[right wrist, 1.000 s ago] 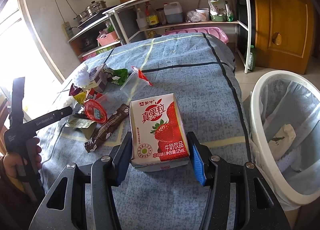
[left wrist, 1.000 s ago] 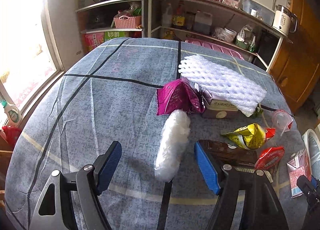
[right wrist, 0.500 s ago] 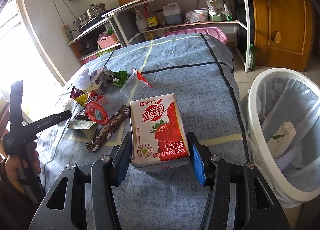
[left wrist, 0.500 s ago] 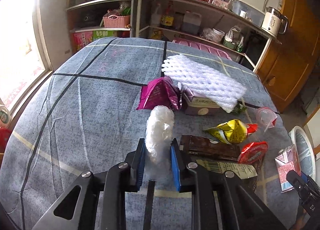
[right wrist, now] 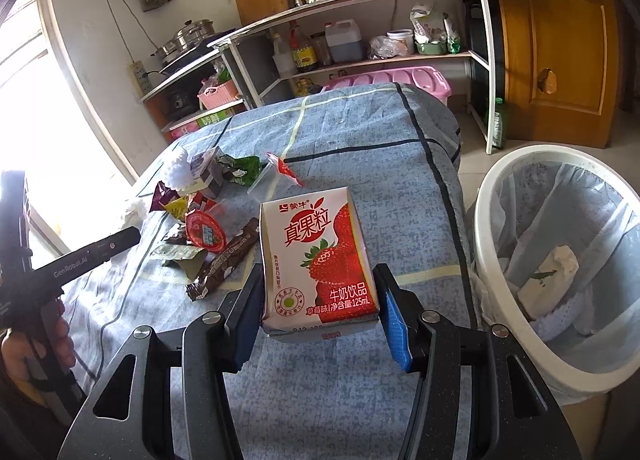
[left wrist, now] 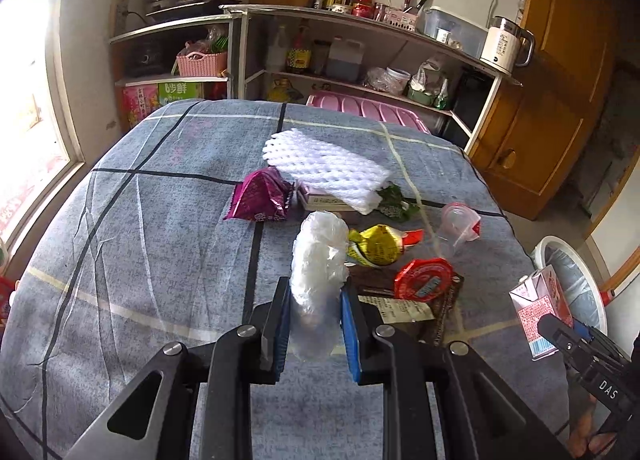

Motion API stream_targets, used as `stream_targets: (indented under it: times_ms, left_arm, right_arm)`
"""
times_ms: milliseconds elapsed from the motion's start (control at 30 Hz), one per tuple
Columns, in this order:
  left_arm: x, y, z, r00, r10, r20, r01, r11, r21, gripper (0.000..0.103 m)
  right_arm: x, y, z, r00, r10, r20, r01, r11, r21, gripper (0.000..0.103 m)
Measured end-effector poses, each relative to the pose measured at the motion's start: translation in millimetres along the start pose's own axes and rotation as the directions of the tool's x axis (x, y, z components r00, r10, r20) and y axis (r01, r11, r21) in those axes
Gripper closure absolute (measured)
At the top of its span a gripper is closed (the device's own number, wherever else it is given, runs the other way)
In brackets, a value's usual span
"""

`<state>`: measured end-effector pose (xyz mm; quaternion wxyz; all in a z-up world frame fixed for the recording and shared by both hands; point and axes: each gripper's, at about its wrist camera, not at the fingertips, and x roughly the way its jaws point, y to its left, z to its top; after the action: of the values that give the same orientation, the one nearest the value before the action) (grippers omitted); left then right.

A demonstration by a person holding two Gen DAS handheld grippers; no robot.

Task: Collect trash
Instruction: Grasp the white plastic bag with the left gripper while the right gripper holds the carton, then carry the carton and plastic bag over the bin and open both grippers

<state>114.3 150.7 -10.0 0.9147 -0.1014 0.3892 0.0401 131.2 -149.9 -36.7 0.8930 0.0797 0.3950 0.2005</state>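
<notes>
Right of right gripper: white trash bin (right wrist: 560, 260), lined with a bag, a pale packet lying inside.
Table (left wrist: 140, 240): grey-blue checked cloth, beneath both grippers.
Right gripper (right wrist: 320, 316): pads clamped on strawberry milk carton (right wrist: 318, 264), carton upright.
Left gripper (left wrist: 314, 324): pads pressed onto crumpled clear plastic bag (left wrist: 318, 260), bag standing up between them.
Ahead of left gripper: white foam net (left wrist: 328, 166), purple wrapper (left wrist: 260, 196), yellow wrapper (left wrist: 376, 246), red lid (left wrist: 424, 280).

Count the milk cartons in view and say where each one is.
1: the strawberry milk carton, gripped by the right gripper beside the trash bin. Others may be hidden among the wrappers or in the bin.
</notes>
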Motion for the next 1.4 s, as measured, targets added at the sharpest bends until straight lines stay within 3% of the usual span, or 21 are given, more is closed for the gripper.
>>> stream_targets:
  times_ms: [433, 833, 933, 1067, 1233, 1400]
  left_arm:
    - [-22.8, -92.7, -0.6, 0.985, -0.171, 0.01, 0.168, 0.975, 0.148, 0.079]
    - [-7.0, -197.3, -5.6, 0.94, -0.335, -0.062, 0.339, 0.905, 0.258, 0.079]
    - [-1.5, -218.5, -8.7, 0.92, -0.379, -0.099, 0.392, 0.88, 0.267, 0.079]
    - [14.3, -247.9, -15.7, 0.912, -0.381, -0.153, 0.41, 0.862, 0.299, 0.079]
    - [29.9, -278.1, -23.7, 0.89, -0.408, -0.204, 0.454, 0.834, 0.313, 0.079]
    - [44.4, -301.0, -28.8, 0.892, -0.389, -0.232, 0.449, 0.826, 0.34, 0.079]
  right_arm:
    - [-52.0, -43.7, 5.1, 0.995, -0.07, 0.076, 0.065, 0.996, 0.069, 0.049]
    - [-89.5, -108.4, 6.1, 0.977, -0.187, 0.098, 0.172, 0.974, 0.146, 0.049]
    - [-94.2, -124.8, 5.7, 0.97, -0.223, 0.092, 0.206, 0.965, 0.161, 0.049]
    - [-96.8, -147.5, 5.1, 0.963, -0.258, 0.078, 0.241, 0.954, 0.178, 0.049]
    - [-91.0, -170.8, 5.5, 0.957, -0.287, 0.033, 0.276, 0.943, 0.188, 0.049]
    - [-79.7, -188.2, 6.7, 0.95, -0.312, -0.011, 0.309, 0.935, 0.175, 0.049]
